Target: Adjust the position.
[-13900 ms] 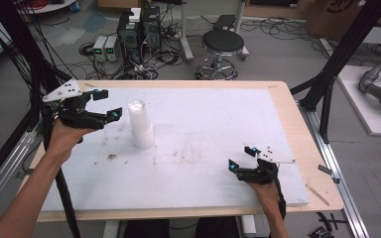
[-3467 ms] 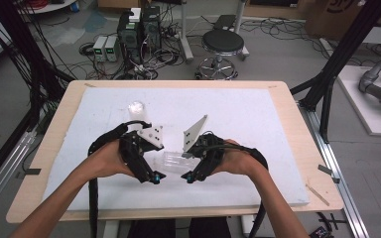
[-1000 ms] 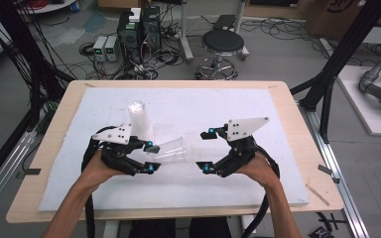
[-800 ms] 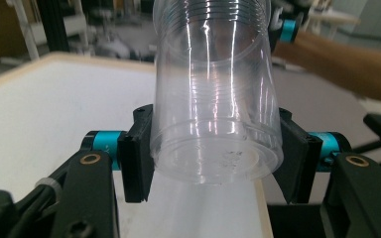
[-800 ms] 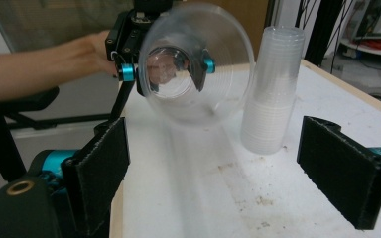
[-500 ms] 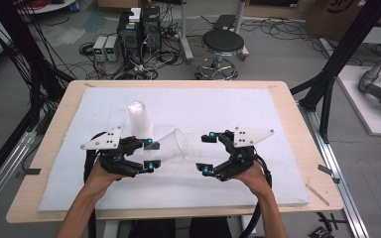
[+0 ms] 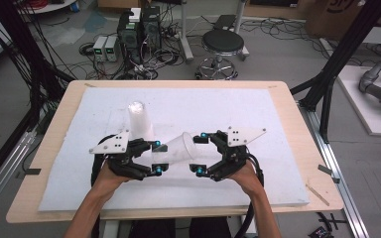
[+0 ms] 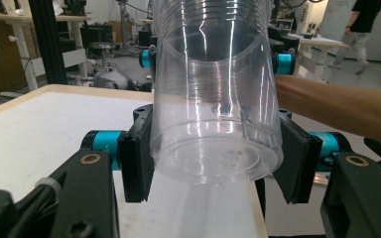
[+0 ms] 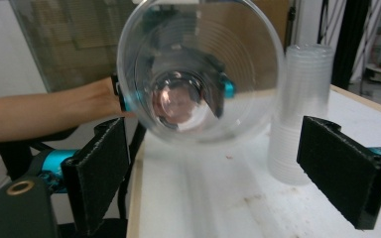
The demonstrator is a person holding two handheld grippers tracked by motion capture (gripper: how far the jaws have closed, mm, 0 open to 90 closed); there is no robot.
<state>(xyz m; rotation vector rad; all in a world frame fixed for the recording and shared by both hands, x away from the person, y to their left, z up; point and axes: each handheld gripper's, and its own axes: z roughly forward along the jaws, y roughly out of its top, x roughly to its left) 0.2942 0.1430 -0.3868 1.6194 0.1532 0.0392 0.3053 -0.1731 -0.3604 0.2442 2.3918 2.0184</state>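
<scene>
The left hand-held gripper (image 7: 156,156) clamps the narrow base end of a clear plastic cup (image 7: 178,148), its two black pads (image 8: 135,163) pressed against opposite sides of the cup wall in the left gripper view. The cup lies tipped on its side above the counter, its base at the left hand-held gripper and its wide mouth pointing toward 3 o'clock in the high view. The right hand-held gripper (image 7: 201,151) faces that mouth with its jaws spread wide, one on either side of the rim and not touching it; in the right gripper view the cup's open mouth (image 9: 198,74) sits between and beyond the two pads (image 9: 98,173), and the left hand-held gripper is seen through the cup's bottom. A stack of clear cups (image 7: 140,120) stands upright at about 11 o'clock from the held cup, just behind the left hand-held gripper; it shows again at 3 o'clock from the cup in the right gripper view (image 9: 297,114). All this is over the white mat (image 7: 258,109) that covers the wooden counter (image 7: 297,124). Beyond the counter at 12 o'clock a black stool (image 7: 223,42) stands on the floor.
</scene>
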